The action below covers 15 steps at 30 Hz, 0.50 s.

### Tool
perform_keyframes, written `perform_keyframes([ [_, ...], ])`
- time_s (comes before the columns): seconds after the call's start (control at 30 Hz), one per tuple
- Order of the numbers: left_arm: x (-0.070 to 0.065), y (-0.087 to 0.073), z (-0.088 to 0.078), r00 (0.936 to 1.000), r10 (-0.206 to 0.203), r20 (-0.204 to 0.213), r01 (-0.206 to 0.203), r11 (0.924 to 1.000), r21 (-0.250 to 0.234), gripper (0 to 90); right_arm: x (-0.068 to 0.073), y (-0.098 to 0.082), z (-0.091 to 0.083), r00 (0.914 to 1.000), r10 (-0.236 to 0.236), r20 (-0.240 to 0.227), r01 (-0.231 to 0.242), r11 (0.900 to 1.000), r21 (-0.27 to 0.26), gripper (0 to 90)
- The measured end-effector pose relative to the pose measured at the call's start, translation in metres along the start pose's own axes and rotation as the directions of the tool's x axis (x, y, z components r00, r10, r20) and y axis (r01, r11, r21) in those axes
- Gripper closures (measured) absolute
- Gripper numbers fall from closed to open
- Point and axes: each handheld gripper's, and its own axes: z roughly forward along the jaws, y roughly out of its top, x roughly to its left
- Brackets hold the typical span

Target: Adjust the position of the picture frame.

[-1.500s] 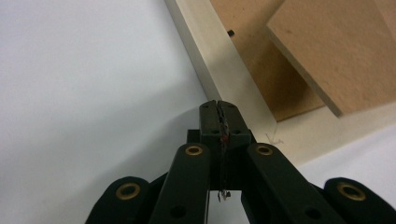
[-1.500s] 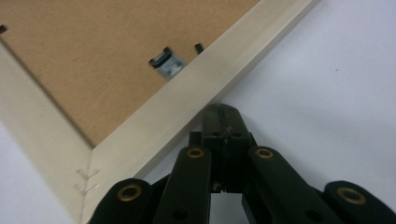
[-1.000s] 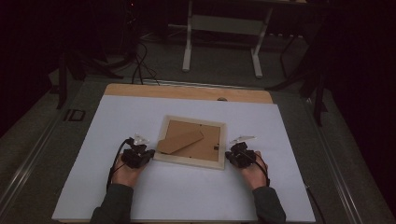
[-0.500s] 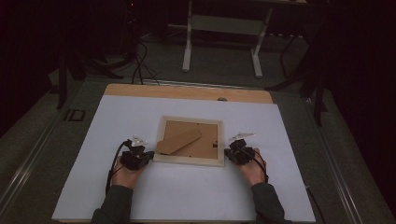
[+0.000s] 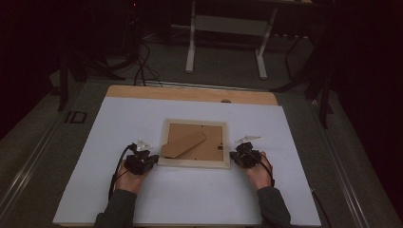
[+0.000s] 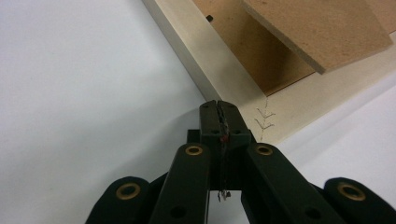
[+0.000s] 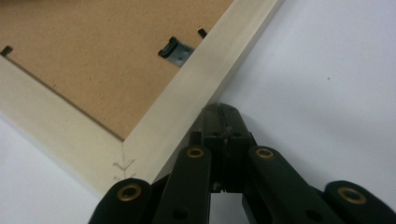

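**Picture frame, back up, flanked by two closed grippers**

Picture frame [image 5: 195, 164] face-down near middle of white table cover [image 5: 142, 118], brown backing board [image 5: 209, 145] upward. Hinged cardboard easel stand [image 5: 183, 144] on the backing, running diagonally from lower left toward upper right in the high view. Small metal retaining clip [image 7: 175, 50] at inner edge of the moulding, right side.

Left gripper [image 5: 140, 161]: jaws clenched together, nothing between them, tips at the frame's near-left corner by the stapled mitre joint [image 6: 264, 116]; touching or just short, cannot tell. Right gripper [image 5: 244, 156]: jaws likewise pressed together, empty, tips against or just beside the outer edge of the right-hand moulding [image 7: 205, 79] near the near-right corner.

Handling, judged: pale wood moulding stiff, light, fairly smooth; likely to slide readily on the cover when pushed. Glass possibly under the backing, so treat as fragile; avoid twisting at mitres. Easel stand thin, flexes at its hinge; poor place to grip. Best hold: moulding rails on opposite sides, or a corner.

Orientation: long axis roughly across the table, left to right; edges about square to the table, near rail toward the person.
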Motion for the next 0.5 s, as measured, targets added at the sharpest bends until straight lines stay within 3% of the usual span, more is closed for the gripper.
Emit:
perform_keyframes([
  [0.5,0.000,-0.001,0.002,0.9999,0.012,0.010,-0.012,0.9999,-0.009,90.0,0.004,-0.014,-0.008,1.0000,0.005,0.000,-0.005,0.999,-0.033,90.0],
])
